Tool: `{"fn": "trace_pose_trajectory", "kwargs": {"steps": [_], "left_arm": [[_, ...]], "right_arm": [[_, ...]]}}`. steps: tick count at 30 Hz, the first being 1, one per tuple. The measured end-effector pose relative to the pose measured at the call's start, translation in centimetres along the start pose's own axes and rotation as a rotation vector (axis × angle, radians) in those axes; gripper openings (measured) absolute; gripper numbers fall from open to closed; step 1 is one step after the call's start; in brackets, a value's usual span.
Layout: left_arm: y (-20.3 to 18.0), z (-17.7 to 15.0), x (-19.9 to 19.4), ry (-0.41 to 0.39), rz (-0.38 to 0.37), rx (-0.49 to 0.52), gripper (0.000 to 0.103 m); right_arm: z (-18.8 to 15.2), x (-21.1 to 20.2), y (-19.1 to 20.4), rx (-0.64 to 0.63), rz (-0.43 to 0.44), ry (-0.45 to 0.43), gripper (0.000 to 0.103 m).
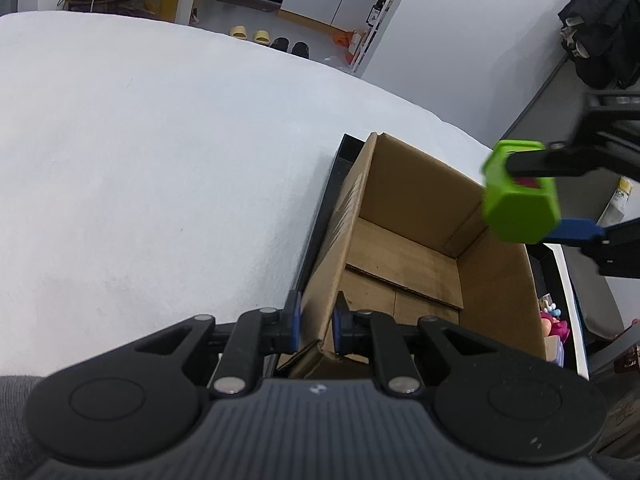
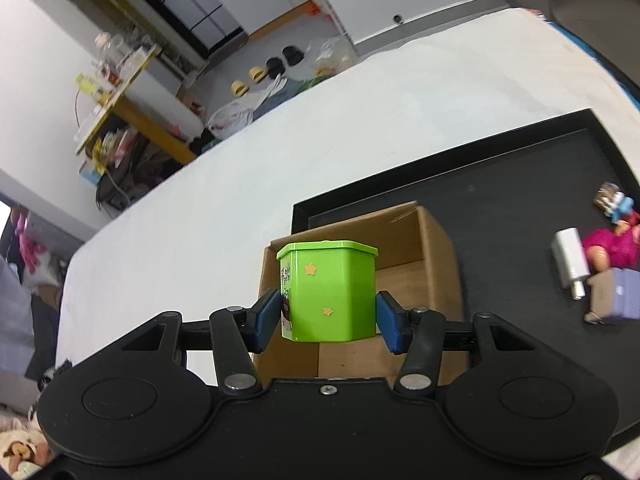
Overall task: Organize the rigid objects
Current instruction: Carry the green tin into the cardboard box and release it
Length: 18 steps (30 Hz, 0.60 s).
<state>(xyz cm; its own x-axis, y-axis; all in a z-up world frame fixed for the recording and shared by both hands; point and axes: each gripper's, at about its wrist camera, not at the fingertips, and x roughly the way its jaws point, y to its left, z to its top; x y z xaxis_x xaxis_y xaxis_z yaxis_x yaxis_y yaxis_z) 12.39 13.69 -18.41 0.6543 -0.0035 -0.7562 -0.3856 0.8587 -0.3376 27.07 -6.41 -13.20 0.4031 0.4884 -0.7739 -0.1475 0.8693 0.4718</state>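
Between the blue pads of my right tool (image 2: pixel 326 320) sits the green tin (image 2: pixel 330 290), clamped on two opposite flat sides low on its body, upright, lid up, hanging above the open cardboard box (image 2: pixel 436 248) that stands on the black tray (image 2: pixel 520 168). From the left wrist view the tin shows a faceted, many-sided base, so I judge the flat faces are the right place to press: the pads bear on planes and not on a corner, which should stop it twisting. It looks like thin painted metal, stiff and light, probably smooth enough to slip if I ease off, and likely to dent if I squeeze much harder. I cannot tell whether anything is inside it. My left tool (image 1: pixel 316 326) is pinched together on the near wall of the cardboard box, one pad outside and one inside, steadying it; the board is thin and will bend, so I would hold, not pull. On the tray beside the box lie a white plug adapter (image 2: pixel 568 260) and a pink doll (image 2: pixel 612 244), well apart from the tin. All of it rests on a white bench (image 1: pixel 160 160).
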Motion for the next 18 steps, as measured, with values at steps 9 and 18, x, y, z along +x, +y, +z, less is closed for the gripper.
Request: {"fn": "trace_pose_trajectory", "kwargs": {"steps": [9,18], "left_arm": [[0.4,0.2,0.0,0.003,-0.011,-0.014,0.014],[0.9,0.3,0.0,0.002,-0.023,-0.025,0.014]], "right_arm": [[-0.3,3.3,0.7,-0.023,-0.030,0.067,0.051],[-0.8,5.5,0.9,-0.045,-0.060,0.109,0.051]]}}
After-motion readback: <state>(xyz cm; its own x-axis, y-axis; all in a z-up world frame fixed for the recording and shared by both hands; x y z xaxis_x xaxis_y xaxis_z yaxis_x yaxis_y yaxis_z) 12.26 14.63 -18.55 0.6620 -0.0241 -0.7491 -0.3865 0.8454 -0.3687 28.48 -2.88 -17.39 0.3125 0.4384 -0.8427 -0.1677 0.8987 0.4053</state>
